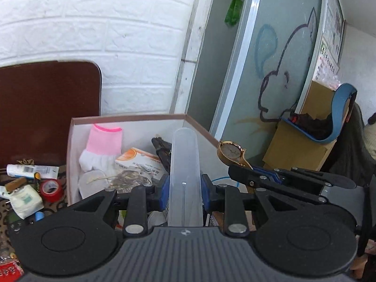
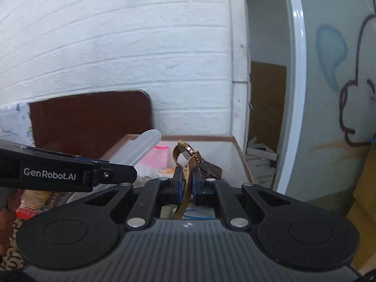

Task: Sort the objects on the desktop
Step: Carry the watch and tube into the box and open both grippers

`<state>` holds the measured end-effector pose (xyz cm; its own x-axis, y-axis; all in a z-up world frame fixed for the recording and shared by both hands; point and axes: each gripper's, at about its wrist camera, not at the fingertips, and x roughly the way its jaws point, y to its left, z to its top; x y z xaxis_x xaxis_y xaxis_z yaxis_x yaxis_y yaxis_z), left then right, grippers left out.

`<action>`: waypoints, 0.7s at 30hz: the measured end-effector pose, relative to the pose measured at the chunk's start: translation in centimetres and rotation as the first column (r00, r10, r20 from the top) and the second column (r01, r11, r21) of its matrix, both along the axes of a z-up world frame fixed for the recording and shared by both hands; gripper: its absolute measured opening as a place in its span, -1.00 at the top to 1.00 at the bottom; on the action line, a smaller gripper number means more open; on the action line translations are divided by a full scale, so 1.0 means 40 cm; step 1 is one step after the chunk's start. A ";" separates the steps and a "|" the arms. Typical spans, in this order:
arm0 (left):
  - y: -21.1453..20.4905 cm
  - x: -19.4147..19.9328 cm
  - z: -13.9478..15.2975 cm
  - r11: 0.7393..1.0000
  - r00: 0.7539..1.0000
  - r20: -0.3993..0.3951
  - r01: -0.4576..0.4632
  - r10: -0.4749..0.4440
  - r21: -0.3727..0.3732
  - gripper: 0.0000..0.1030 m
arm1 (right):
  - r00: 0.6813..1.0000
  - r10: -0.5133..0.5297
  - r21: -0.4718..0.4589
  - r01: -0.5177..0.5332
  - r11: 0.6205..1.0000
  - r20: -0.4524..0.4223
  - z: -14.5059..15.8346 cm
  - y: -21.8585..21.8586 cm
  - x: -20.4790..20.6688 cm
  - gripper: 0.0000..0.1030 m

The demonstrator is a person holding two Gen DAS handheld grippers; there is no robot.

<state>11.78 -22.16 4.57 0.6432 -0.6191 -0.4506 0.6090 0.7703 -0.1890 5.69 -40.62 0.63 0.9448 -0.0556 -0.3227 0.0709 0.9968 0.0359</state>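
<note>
My left gripper (image 1: pixel 185 188) is shut on a clear plastic tube (image 1: pixel 185 164) and holds it above the near edge of a white cardboard box (image 1: pixel 131 118). The tube also shows in the right wrist view (image 2: pixel 144 146). My right gripper (image 2: pixel 187 183) is shut on the mesh strap of a gold wristwatch (image 2: pixel 185 151), held over the box's right side (image 2: pixel 239 151). The watch face shows in the left wrist view (image 1: pixel 230 152). The box holds a pink and white glove (image 1: pixel 101 150), an orange medicine packet (image 1: pixel 138 161) and a dark object (image 1: pixel 163 151).
Left of the box lie a white tube (image 1: pixel 33 171), a red tape roll (image 1: pixel 51 189), a tissue pack (image 1: pixel 25 201) and other small items. A brown board (image 1: pixel 47 110) leans on the white brick wall. A cardboard carton (image 1: pixel 303 138) stands at the right.
</note>
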 end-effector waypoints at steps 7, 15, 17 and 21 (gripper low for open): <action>-0.032 0.040 -0.057 0.998 1.000 -0.028 0.011 -0.010 0.058 0.45 | 0.996 -0.008 0.011 0.009 1.000 -0.085 -0.078 -0.022 0.057 0.89; -0.041 0.048 -0.099 0.995 0.998 -0.055 0.029 -0.024 0.094 0.40 | 0.991 -0.003 0.008 0.004 1.000 -0.132 -0.104 0.003 0.062 0.82; -0.036 0.040 -0.093 0.995 1.000 -0.025 0.004 -0.001 0.095 0.18 | 0.992 -0.007 -0.005 0.006 1.000 -0.128 -0.095 0.012 0.049 0.72; -0.006 0.044 -0.076 0.993 0.995 -0.016 -0.095 0.097 0.072 -0.63 | 0.993 -0.061 -0.044 0.057 0.997 -0.099 -0.079 0.009 0.024 0.32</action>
<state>13.53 -22.38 1.52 0.6887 -0.5208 -0.5045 0.5282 0.8370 -0.1430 6.63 -40.26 -2.53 0.9025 -0.1254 -0.4120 0.1307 0.9913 -0.0154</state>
